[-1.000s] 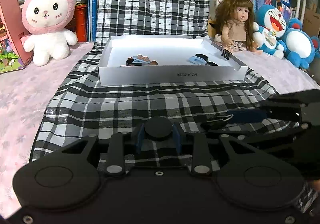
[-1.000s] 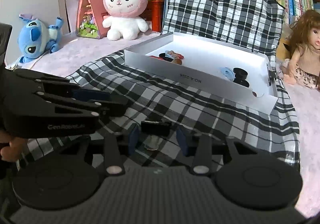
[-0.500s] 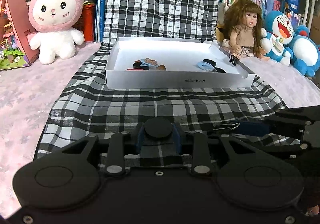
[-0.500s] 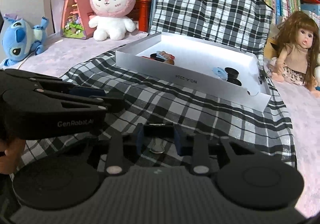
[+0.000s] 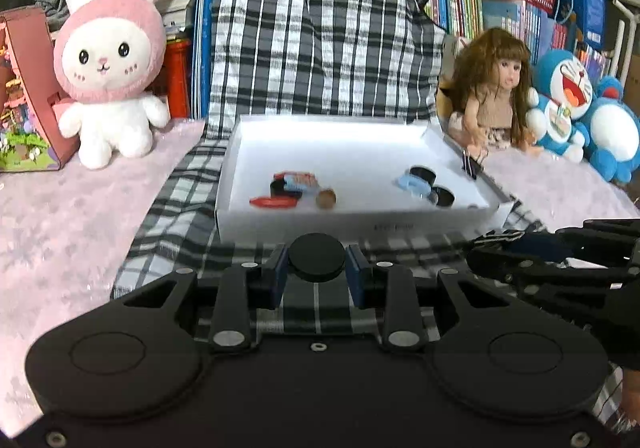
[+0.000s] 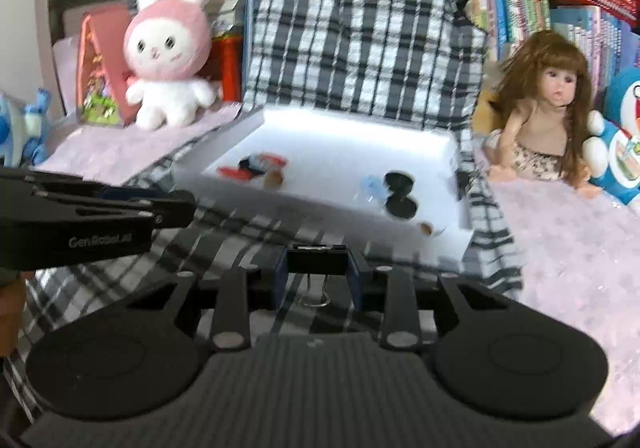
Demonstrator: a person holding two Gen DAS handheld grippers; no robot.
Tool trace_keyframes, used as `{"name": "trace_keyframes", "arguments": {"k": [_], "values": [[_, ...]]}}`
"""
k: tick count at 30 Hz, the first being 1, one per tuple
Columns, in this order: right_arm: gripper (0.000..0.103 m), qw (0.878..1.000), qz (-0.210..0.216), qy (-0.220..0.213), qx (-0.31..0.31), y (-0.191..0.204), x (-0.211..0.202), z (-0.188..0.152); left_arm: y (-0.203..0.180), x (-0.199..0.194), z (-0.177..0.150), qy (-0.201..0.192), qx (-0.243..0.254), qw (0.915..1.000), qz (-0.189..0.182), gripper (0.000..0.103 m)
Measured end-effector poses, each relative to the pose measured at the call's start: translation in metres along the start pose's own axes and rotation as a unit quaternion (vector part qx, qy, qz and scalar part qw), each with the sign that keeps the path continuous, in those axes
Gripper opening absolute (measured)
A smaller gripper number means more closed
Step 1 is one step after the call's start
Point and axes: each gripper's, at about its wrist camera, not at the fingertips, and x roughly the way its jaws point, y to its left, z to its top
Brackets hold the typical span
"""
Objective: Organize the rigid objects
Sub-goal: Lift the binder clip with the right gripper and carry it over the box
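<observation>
My left gripper (image 5: 317, 276) is shut on a black round disc (image 5: 317, 257) and holds it just in front of the white box (image 5: 256, 221). My right gripper (image 6: 317, 276) is shut on a black binder clip (image 6: 317, 260) with silver wire handles, above the plaid cloth near the box (image 6: 224, 143). The box holds a red piece, a brown round piece (image 5: 326, 198), a light blue piece (image 5: 412, 183) and black round caps (image 5: 443, 196). The right gripper shows at the right of the left wrist view (image 5: 496, 248); the left gripper shows at the left of the right wrist view (image 6: 176, 203).
A black-and-white plaid cloth (image 5: 180, 207) covers the pink bed surface and a cushion behind the box. A pink bunny plush (image 5: 110, 63) stands at the back left, a doll (image 5: 494, 87) and blue plush toys (image 5: 568, 99) at the back right. Books fill shelves behind.
Both grippers have lifted and moved forward toward the white box with their objects. The right gripper closed on the binder clip and raised it off the cloth.
</observation>
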Motion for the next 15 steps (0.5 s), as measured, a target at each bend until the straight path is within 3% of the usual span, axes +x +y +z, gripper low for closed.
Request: {"name": "trace_keyframes", "arguments": {"k": [15], "values": [[0.037,0.999,-0.026,-0.007,0.036,-0.028,0.004,0.022,0.0,0.006,0.022,-0.003,-0.01,0.9999,-0.007,0.03]]}}
